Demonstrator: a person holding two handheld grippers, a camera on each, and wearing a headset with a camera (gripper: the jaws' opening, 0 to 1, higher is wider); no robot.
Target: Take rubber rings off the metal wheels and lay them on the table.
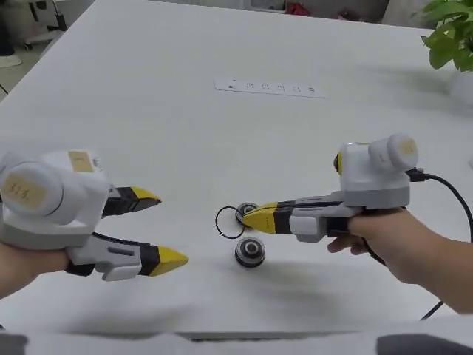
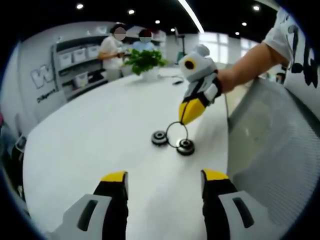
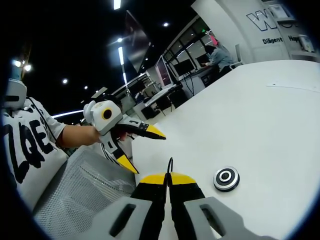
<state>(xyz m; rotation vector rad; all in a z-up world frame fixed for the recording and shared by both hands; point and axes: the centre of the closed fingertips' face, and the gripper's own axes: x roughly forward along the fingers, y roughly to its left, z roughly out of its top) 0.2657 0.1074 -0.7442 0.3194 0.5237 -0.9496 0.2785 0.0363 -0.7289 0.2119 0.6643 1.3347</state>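
Pinched a rubber ring (image 1: pixel 230 222) in the right tongs (image 1: pixel 250 218), clamped on it just behind the near wheel (image 1: pixel 250 252). Held the left tongs (image 1: pixel 159 228) apart, well left of that wheel. Seemingly mid-transfer; called next for lowering the ring onto bare desk (image 1: pixel 222 133) and releasing.

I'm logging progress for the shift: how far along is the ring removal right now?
Done: one rubber ring looks freed from its wheel. In hand: the tongs of the right gripper are shut on it beside the far wheel, not yet laid down. Left: lay it on the table, then the near wheel, which seems to wear a dark ring still. The left gripper is open.
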